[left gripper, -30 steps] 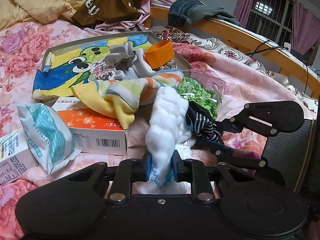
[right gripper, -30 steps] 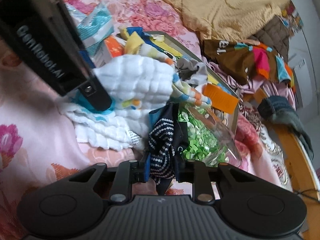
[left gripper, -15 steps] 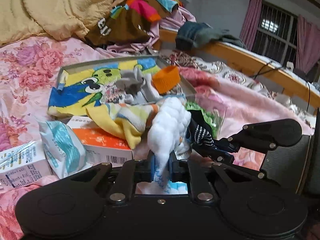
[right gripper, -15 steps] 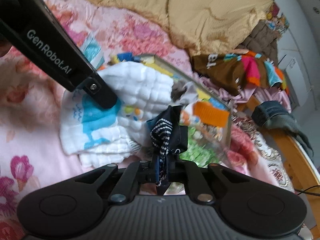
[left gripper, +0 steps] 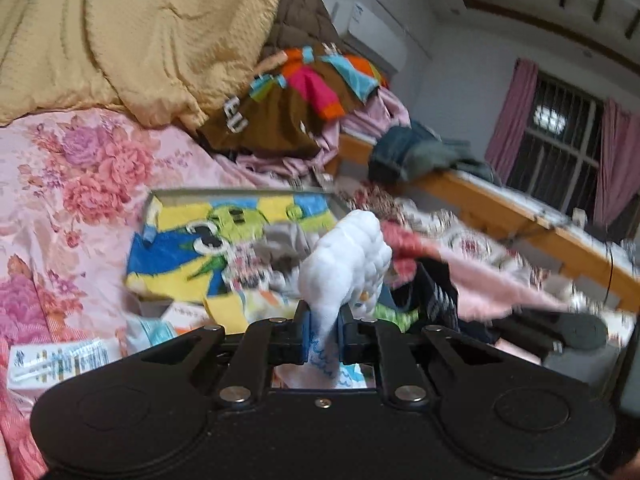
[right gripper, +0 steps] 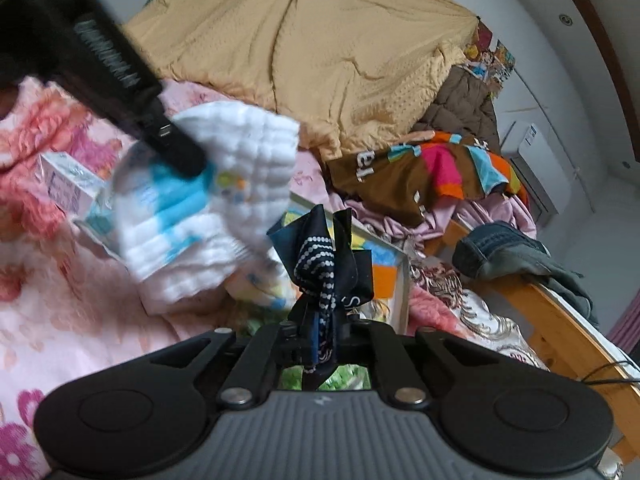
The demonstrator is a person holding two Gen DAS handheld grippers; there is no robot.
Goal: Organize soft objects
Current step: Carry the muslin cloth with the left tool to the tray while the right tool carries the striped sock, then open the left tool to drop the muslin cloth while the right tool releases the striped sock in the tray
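White quilted cloth (left gripper: 347, 256) pinched between closed jaws of left gripper (left gripper: 323, 330), lifted above grey tray (left gripper: 240, 194). Navy dotted fabric (right gripper: 326, 268) clamped in shut right gripper (right gripper: 323, 336), raised just in front of tray. Beyond tray, brown multicoloured garment (left gripper: 280, 112), then yellow blanket (left gripper: 140, 36) heaped farthest back.

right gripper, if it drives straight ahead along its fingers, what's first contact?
Probably the metal tray with the cartoon cloth: it sits just past the dark dotted cloth pinched in the right gripper. Depth is unclear, so treat that as likely.
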